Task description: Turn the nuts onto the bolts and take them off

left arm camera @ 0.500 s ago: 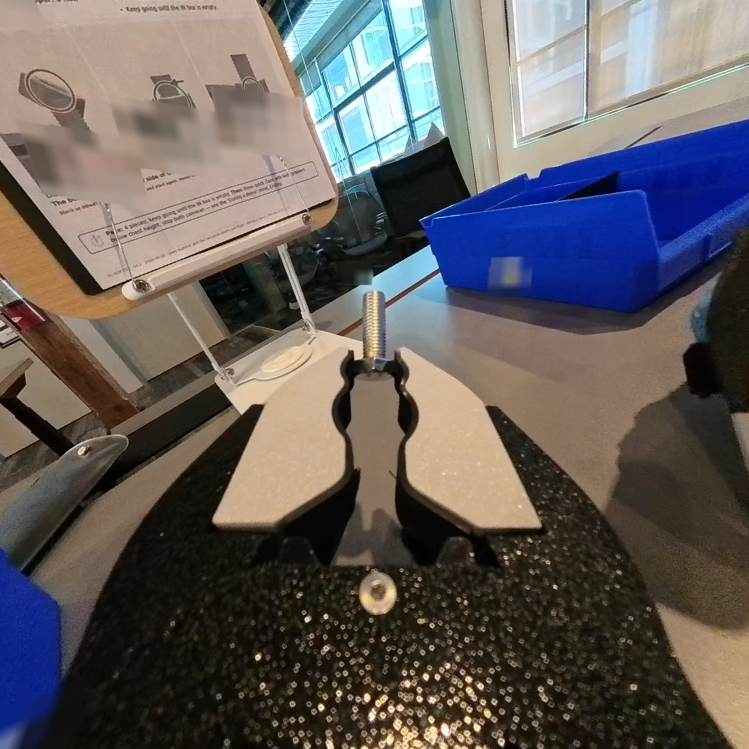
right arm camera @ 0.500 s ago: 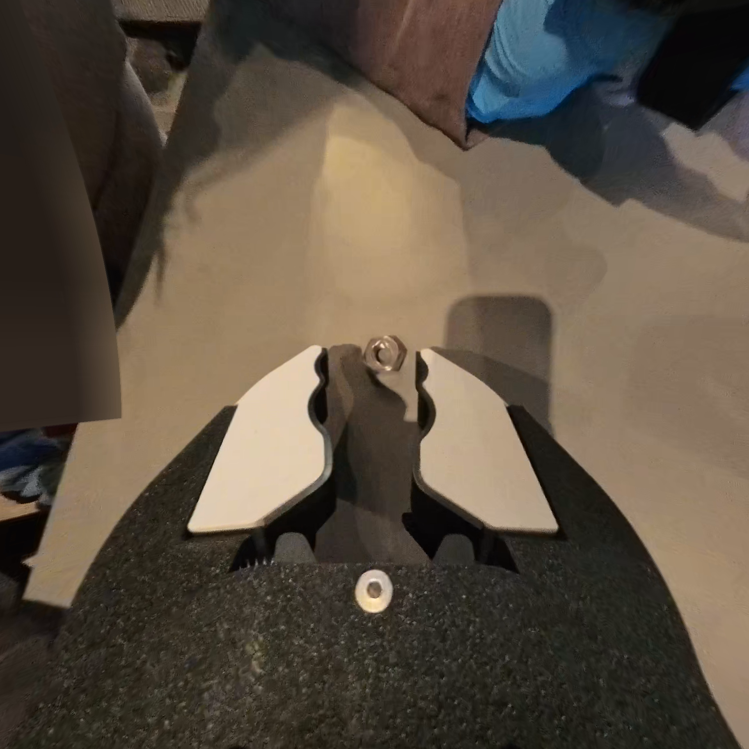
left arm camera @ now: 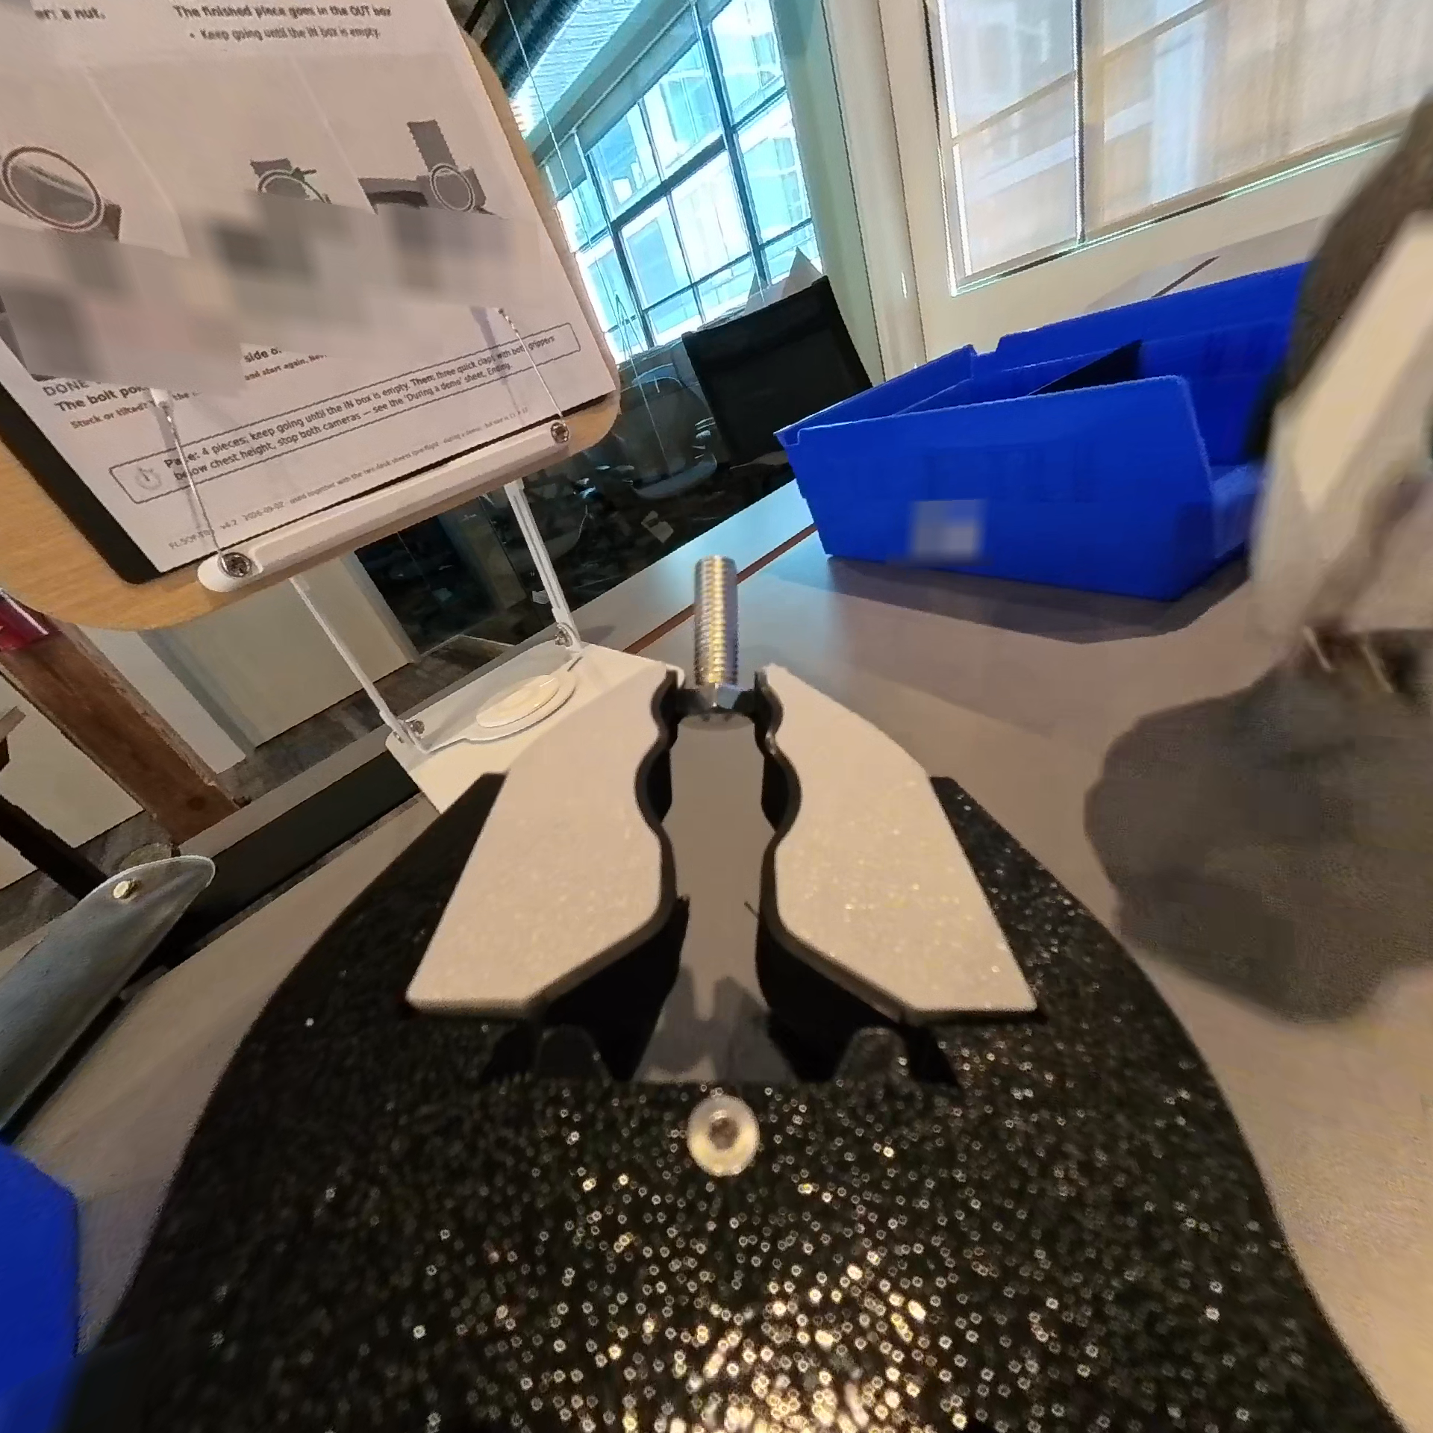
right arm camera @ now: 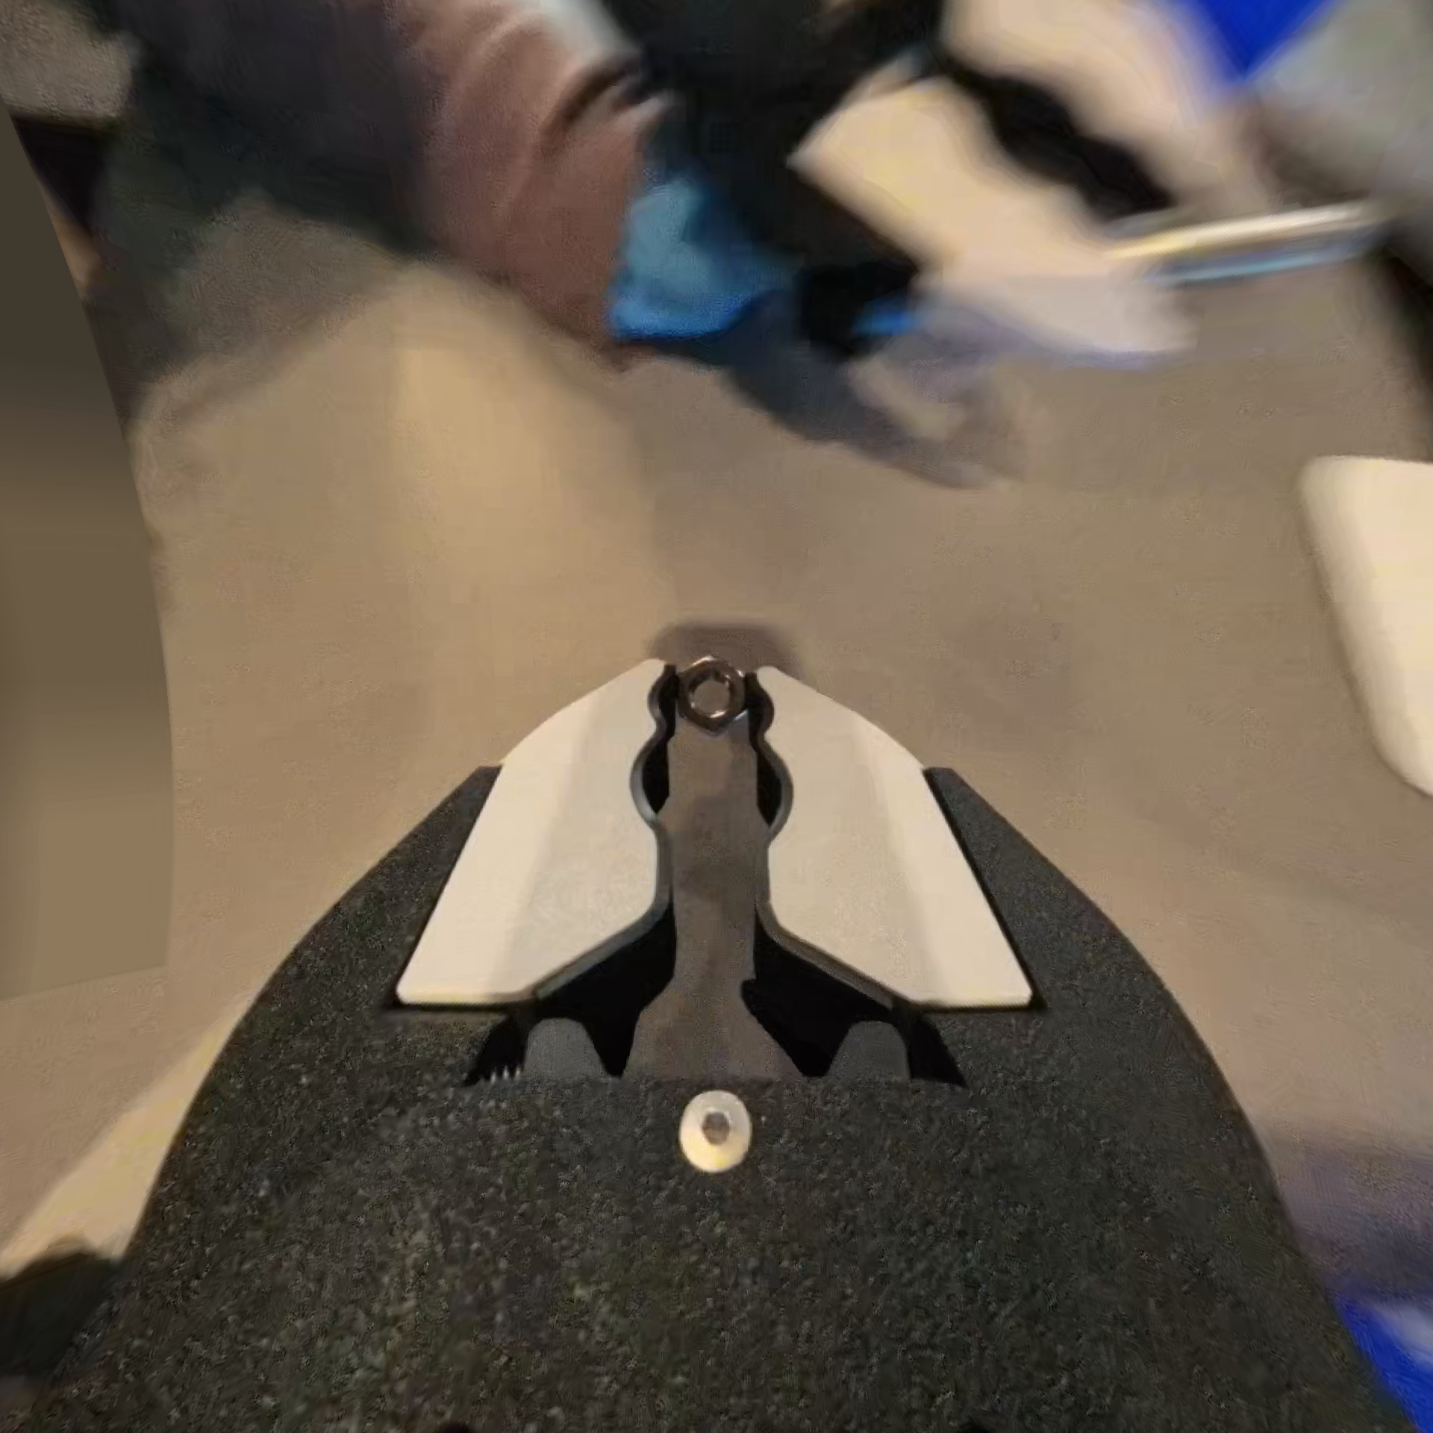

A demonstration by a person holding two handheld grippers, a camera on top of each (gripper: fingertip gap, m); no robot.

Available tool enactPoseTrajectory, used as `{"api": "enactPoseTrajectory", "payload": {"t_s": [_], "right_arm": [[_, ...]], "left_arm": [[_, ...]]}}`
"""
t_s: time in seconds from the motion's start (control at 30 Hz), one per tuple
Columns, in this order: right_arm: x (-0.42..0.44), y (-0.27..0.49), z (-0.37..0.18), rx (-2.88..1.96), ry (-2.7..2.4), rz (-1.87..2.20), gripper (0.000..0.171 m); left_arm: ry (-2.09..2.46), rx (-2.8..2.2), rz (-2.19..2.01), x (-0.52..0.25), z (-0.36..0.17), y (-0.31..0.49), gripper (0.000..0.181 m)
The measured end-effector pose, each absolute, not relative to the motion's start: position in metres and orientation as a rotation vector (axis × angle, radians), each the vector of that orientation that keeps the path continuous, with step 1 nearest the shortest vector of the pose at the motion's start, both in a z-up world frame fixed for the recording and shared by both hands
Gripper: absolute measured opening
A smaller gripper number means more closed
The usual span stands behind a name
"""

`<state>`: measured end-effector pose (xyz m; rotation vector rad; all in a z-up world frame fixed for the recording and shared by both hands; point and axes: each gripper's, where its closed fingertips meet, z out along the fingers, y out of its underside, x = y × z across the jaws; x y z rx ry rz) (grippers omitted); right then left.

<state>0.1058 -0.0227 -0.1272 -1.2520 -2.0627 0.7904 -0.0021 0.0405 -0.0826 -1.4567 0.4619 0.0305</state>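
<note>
Two parts are in your grip, and neither is joined to the other yet. On the left side, the instruction board [left arm camera: 256, 256] stands on its clear stand at the table's far edge. Your left gripper [left arm camera: 717, 702] pinches the bolt [left arm camera: 715, 620] by its hex head, with the bare threaded shank standing upright above the fingertips. Farther right, the blue bin [left arm camera: 1008, 481] sits on the grey table [left arm camera: 930, 698], well apart from the bolt. Your right gripper [right arm camera: 707, 698] is closed on the nut [right arm camera: 706, 695], which sits flat between the tips with its hole facing the camera. By my reading you are at the start of the threading: the nut must still be brought over the shank and turned on, then taken off.
</note>
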Motion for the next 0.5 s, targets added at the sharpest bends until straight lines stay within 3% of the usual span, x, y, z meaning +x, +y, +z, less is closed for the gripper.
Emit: {"api": "enactPoseTrajectory", "payload": {"t_s": [0.1,0.17,0.3,0.5], "right_arm": [[0.148,0.061,-0.062,-1.361,-1.531,0.557,0.017],[0.199,0.11,-0.048,-1.501,-1.286,0.345,0.017],[0.255,0.156,-0.08,-1.791,-1.197,0.153,0.017],[0.254,0.168,-0.119,-1.945,-1.338,0.137,0.017]], "left_arm": [[0.474,-1.446,0.026,0.002,-0.082,0.039,0.018],[0.481,-1.44,0.016,0.006,-0.081,0.039,0.018],[0.507,-1.427,-0.003,0.017,-0.08,0.038,0.018],[0.558,-1.396,-0.016,0.03,-0.079,0.033,0.018]]}}
